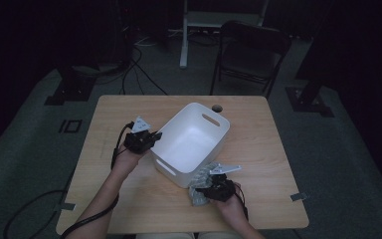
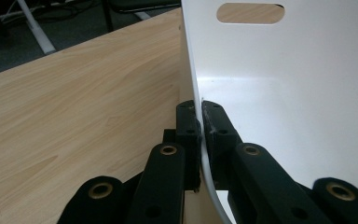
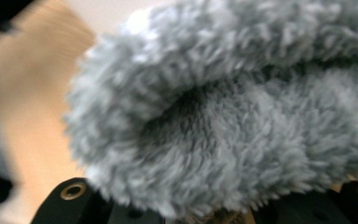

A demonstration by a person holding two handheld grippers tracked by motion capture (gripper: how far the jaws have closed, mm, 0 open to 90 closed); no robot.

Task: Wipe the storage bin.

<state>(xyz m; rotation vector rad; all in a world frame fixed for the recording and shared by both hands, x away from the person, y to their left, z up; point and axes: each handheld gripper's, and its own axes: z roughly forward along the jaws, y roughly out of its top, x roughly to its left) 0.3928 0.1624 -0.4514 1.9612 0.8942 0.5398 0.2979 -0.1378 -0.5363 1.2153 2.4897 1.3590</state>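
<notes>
We steady the white plastic bin while a fluffy grey cloth waits at its near corner.

Our left gripper [image 2: 200, 116] is pinched tight on the left wall of the white plastic bin [image 1: 191, 142], one jaw inside and one outside, the thin rim between them; the bin sits tilted across the middle of the wooden table [image 1: 258, 149]. Our right gripper [image 1: 210, 191] has its jaws partly closed into the fluffy grey cloth [image 3: 233, 121], which lies on the table touching the bin's near corner. We judge the cloth light, soft and limp: it will sag and drape, so a deep pinch into a bunched fold should hold better than an edge. The bin looks light and stiff but smooth, likely to slide unless the wall stays clamped.
</notes>
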